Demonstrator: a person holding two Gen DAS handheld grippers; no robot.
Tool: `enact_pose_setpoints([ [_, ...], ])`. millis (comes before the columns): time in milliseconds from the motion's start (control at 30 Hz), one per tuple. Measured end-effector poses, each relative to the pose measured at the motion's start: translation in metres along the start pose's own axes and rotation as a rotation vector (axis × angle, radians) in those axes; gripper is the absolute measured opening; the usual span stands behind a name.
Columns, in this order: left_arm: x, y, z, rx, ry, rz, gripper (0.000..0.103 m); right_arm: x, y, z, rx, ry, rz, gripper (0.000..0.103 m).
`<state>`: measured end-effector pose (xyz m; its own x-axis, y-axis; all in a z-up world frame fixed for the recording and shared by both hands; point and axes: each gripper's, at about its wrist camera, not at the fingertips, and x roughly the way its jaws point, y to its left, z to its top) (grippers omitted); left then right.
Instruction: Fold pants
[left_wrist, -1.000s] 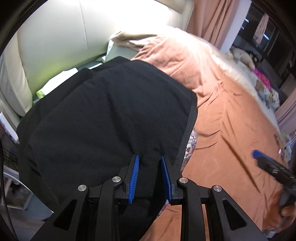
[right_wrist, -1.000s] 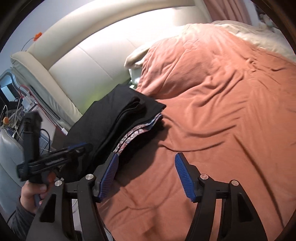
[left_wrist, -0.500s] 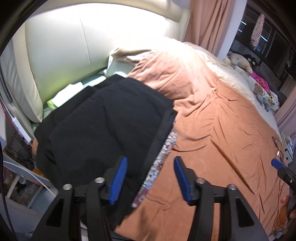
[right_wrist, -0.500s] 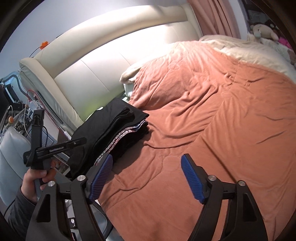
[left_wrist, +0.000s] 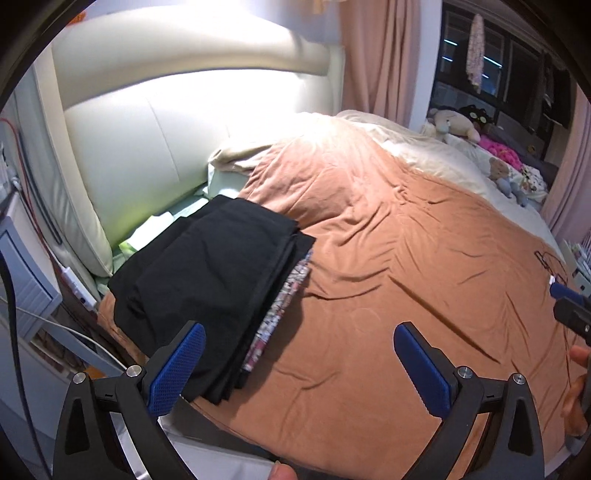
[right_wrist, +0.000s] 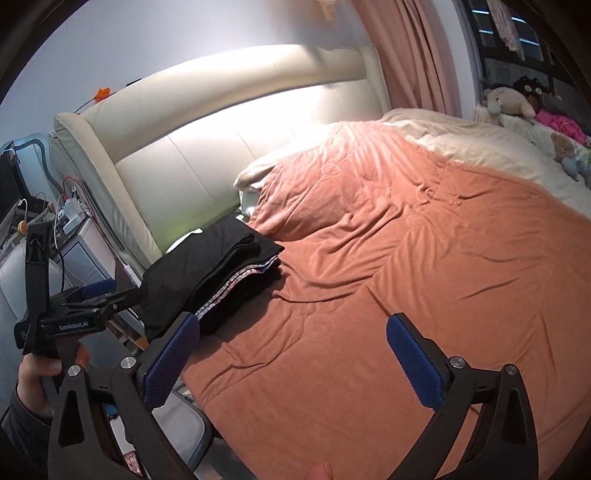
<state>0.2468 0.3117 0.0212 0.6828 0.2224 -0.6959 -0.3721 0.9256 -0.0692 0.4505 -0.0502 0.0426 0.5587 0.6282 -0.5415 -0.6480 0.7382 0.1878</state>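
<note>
- left gripper (left_wrist: 299, 341): jaws just opened wide, nothing between them
- right gripper (right_wrist: 291, 334): same, wide apart, empty, over the orange duvet (right_wrist: 424, 277)
- black pants (left_wrist: 218, 266): folded, on a patterned garment (left_wrist: 284, 310), near bed corner
- headboard (right_wrist: 236, 147) behind

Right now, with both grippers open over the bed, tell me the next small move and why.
Probably draw both back and stop. The black pants lie folded on the pile at the bed's corner, and the left gripper and right gripper, jaws just opened wide, hold nothing. No other unfolded pants show.
</note>
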Motion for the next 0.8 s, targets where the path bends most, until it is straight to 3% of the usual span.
enact_pose_setpoints([
  [800,-0.122,-0.078,-0.066,0.073,-0.099,-0.134,0.103,-0.158,0.006,-0.074,0.048,-0.094,-0.094,0.103],
])
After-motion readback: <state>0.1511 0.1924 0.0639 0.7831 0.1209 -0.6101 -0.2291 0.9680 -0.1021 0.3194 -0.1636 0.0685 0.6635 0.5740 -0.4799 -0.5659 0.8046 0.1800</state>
